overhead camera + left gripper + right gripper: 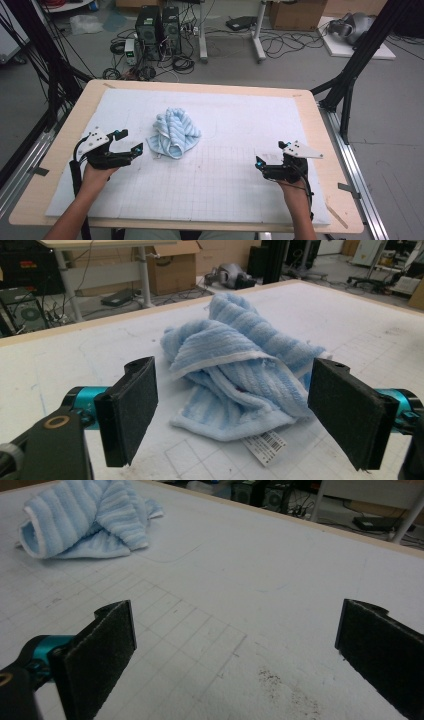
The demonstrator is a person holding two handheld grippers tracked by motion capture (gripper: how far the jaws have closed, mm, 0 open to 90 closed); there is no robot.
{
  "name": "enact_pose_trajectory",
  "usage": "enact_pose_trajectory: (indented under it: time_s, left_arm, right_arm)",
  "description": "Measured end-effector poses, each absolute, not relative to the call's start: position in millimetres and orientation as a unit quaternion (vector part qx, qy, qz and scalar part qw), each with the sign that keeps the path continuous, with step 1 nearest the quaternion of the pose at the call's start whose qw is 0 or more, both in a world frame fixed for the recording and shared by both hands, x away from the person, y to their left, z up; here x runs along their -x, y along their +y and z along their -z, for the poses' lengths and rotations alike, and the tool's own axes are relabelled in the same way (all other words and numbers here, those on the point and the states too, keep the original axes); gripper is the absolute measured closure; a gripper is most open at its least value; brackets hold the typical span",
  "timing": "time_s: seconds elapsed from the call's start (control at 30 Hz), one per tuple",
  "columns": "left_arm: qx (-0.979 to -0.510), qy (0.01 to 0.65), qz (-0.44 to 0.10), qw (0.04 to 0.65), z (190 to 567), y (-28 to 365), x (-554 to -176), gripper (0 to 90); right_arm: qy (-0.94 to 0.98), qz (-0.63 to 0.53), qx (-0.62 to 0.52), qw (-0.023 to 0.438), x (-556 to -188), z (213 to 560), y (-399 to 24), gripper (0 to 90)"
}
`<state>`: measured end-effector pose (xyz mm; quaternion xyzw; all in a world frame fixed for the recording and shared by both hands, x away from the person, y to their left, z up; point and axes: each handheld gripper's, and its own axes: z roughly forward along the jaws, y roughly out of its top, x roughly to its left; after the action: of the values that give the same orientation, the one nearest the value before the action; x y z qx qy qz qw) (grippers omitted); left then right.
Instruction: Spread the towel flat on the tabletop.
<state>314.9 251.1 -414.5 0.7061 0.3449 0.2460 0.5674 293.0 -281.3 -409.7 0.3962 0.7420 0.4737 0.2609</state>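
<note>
White gridded mat [225, 175] on wooden table [320, 165], cables beyond; both grippers [129, 142] [270, 155] gape, towel [174, 132] unheld.

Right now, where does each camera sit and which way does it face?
High view: above the person's side, looking forward and down on the table; both forearms, left gripper and right gripper show.
Left gripper view: rides the left gripper, facing the towel close ahead between its open jaws.
Right gripper view: rides the right gripper, looking across the mat toward the far towel; jaws open.
Shared: the crumpled blue towel shows in all three.
</note>
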Motion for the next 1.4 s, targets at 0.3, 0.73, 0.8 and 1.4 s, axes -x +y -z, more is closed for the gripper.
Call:
enact_pose_trajectory:
  time_s: [0.3,0.73,0.8,1.4]
  left_arm:
    - [-0.716,0.342,-0.233,0.562,407.0,227.9,-321.6,18.6]
    - [-0.741,0.321,-0.210,0.551,395.0,184.6,-343.5,18.8]
    - [-0.744,0.322,-0.207,0.547,395.8,180.8,-347.0,18.6]
    - [-0.832,0.296,-0.259,0.390,428.1,125.0,-373.8,32.7]
  right_arm:
    - [0.744,-0.476,-0.395,0.254,-292.7,409.5,-278.3,1.9]
    - [0.749,-0.467,-0.395,0.255,-294.3,411.8,-275.5,1.9]
    - [0.750,-0.464,-0.395,0.256,-294.4,412.1,-274.3,1.9]
    - [0.756,-0.455,-0.399,0.248,-296.5,415.7,-273.0,1.9]
